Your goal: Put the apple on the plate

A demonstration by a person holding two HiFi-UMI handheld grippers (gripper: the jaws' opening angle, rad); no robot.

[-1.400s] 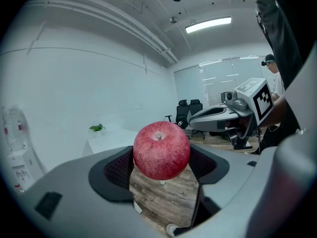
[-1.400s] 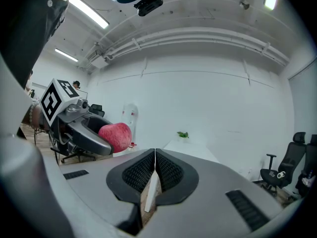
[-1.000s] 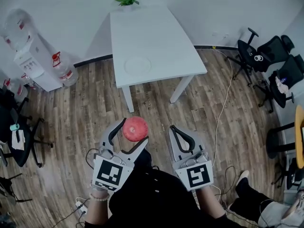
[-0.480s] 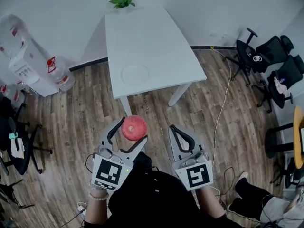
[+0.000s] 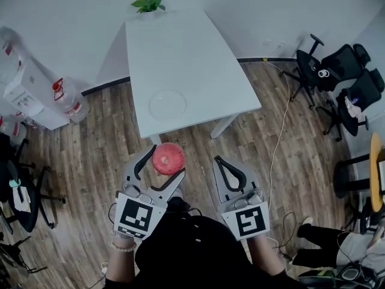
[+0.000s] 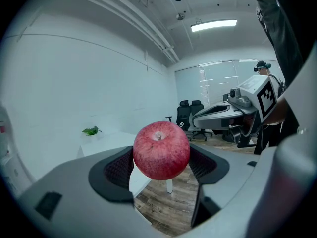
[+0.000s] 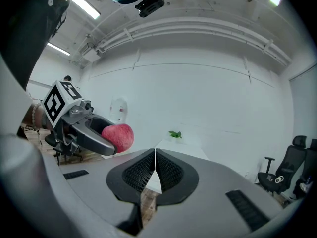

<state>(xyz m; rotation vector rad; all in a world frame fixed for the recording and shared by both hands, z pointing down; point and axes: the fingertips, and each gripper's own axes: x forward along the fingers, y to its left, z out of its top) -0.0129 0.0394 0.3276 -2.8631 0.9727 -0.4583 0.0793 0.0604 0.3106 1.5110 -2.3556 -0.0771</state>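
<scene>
A red apple [image 5: 168,159] sits clamped between the jaws of my left gripper [image 5: 163,164], held over the wooden floor just short of the white table [image 5: 198,53]. In the left gripper view the apple [image 6: 161,150] fills the gap between both black pads, stem up. A clear round plate [image 5: 167,104] lies on the table near its front left corner, a short way ahead of the apple. My right gripper [image 5: 227,172] hangs beside the left one, shut with nothing in it. In the right gripper view its pads [image 7: 142,171] meet, and the apple [image 7: 118,137] shows to the left.
A small green plant [image 5: 147,5] stands at the table's far edge. A water dispenser with bottles [image 5: 36,95] is at the left wall. Black office chairs [image 5: 337,71] crowd the right side, and a cable [image 5: 280,137] trails across the floor.
The view has moved forward toward the table: the table and plate now lie closer to the grippers. The left gripper still holds the apple, and the right one stays shut.
</scene>
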